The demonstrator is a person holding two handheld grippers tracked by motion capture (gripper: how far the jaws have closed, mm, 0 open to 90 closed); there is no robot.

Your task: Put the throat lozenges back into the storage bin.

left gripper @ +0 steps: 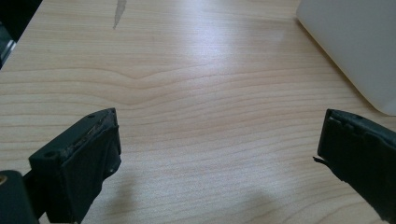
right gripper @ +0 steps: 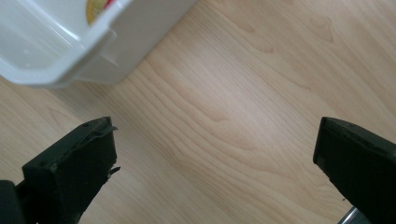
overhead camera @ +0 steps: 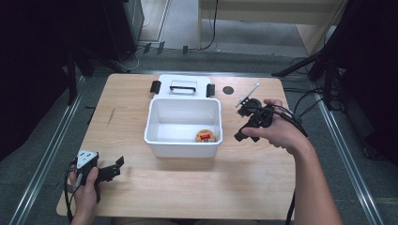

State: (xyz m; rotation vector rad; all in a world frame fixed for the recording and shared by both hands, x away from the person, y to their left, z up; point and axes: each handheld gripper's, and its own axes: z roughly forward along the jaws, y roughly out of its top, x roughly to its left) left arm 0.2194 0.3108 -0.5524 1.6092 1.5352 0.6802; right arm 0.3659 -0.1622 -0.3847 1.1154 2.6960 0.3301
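Observation:
A white plastic bin (overhead camera: 155, 136) stands in the middle of the wooden table. Inside it, at the near right corner, lies a small round item with a red and yellow label (overhead camera: 206, 136). My right gripper (overhead camera: 241, 124) hovers just right of the bin, open, with nothing between its jaws. In the right gripper view the gripper (right gripper: 215, 154) stands wide over bare wood, with the bin's corner (right gripper: 70, 60) and the label's edge (right gripper: 95, 7) at the upper left. My left gripper (overhead camera: 117, 168) rests open at the table's near left. In its own view the left gripper (left gripper: 217, 149) spans bare wood.
The bin's white lid (overhead camera: 183, 86), with a black handle and clips, lies flat behind the bin. A small dark disc (overhead camera: 228, 90) sits right of the lid. A grey streak (overhead camera: 110, 117) marks the wood at left. The bin's side (left gripper: 355, 46) shows ahead of the left gripper.

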